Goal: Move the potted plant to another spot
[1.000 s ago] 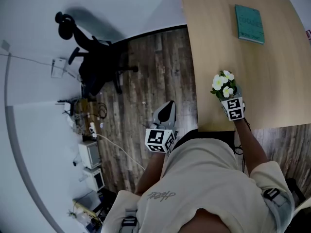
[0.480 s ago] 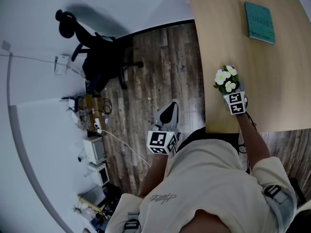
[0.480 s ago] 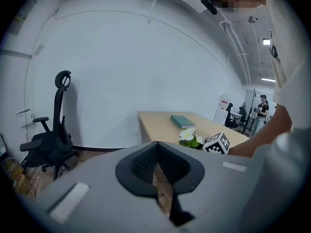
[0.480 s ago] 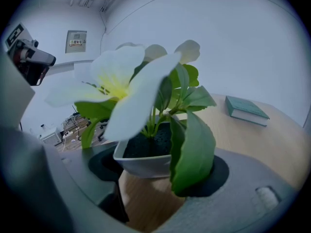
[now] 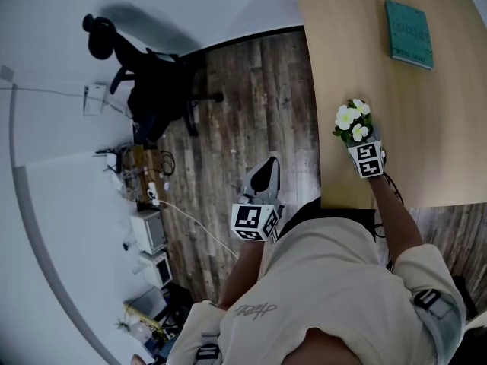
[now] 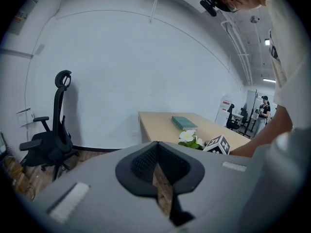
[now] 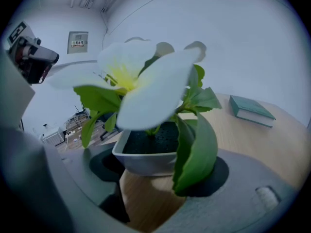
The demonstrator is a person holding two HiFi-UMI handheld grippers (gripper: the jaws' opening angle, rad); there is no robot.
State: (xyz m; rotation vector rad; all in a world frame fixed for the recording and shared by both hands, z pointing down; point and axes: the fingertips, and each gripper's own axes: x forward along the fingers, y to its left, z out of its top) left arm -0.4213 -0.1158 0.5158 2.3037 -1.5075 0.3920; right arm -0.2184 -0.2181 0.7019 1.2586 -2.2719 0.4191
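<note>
Small potted plant [image 5: 351, 124] on the front left part of a pale wood-laminate table [image 5: 434, 128], near the person's edge and well apart from a teal hardback book [image 5: 409, 33] at the far end. Square white pot [image 7: 146, 160], smooth and matt, with softly rounded corners and a thin rim, filled with dark crumbly soil [image 7: 158, 137]. White flowers [image 7: 141, 81] on top, broad-petalled with a yellow throat. Glossy green leaves [image 7: 194, 149], one large and drooping over the pot's right wall. Gripped by the right gripper [image 5: 358, 141], its dark rubbery pads [image 7: 104, 166] spread wide on either side of the pot and just now closing in a little further. Left pad against the pot's corner, right pad mostly behind the drooping leaf. Base low at the tabletop, contact underneath not discernible. Left gripper [image 6: 156, 165] out over the dark plank floor [image 5: 251, 105], with a grey shell and ribbed black tips pressed together, nothing between them. Black office chair [image 5: 156, 97] with a headrest by the white wall [image 6: 146, 72].
</note>
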